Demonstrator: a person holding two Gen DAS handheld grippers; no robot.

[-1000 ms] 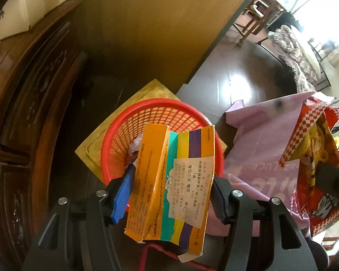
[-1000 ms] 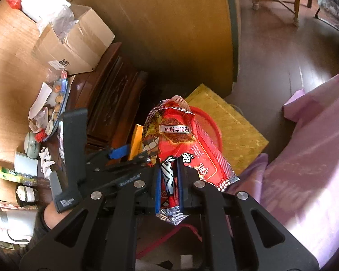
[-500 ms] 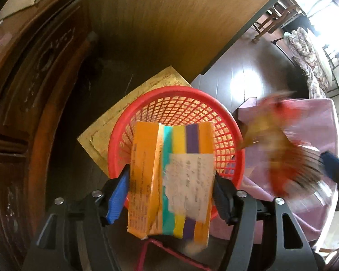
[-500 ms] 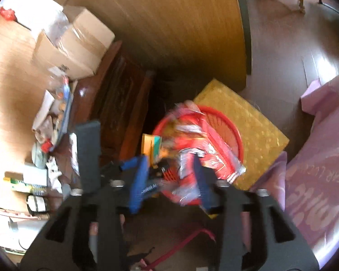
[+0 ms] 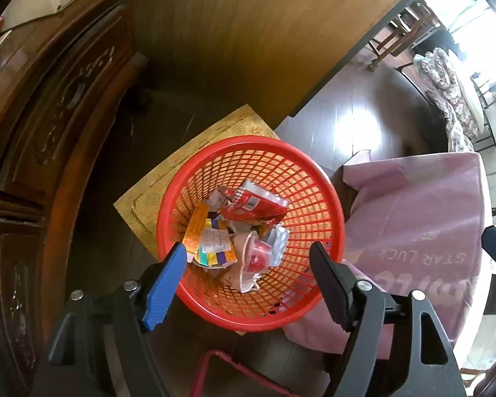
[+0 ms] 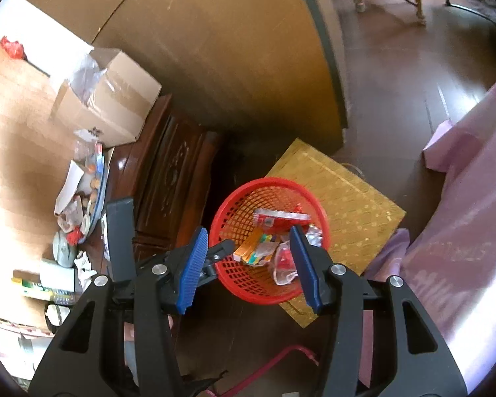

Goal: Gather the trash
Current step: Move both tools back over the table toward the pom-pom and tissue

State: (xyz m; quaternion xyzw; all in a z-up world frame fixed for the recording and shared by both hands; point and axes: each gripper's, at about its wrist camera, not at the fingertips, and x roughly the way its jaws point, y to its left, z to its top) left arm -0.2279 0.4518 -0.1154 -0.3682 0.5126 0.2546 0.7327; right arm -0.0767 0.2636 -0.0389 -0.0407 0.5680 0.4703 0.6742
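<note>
A red mesh waste basket stands on a yellow mat on the floor; it also shows in the right wrist view. Inside lie the orange striped medicine box, the red snack bag and other wrappers; both also show in the right wrist view, the box and the bag. My left gripper is open and empty just above the basket. My right gripper is open and empty, higher above it.
A dark carved wooden cabinet stands left of the basket, with a cardboard box and clutter on top. A pink cloth-covered table is on the right. A wooden wall rises behind. A red cord lies on the floor.
Both grippers opened. The medicine box dropped from the left one and the snack bag from the right one into the basket.
</note>
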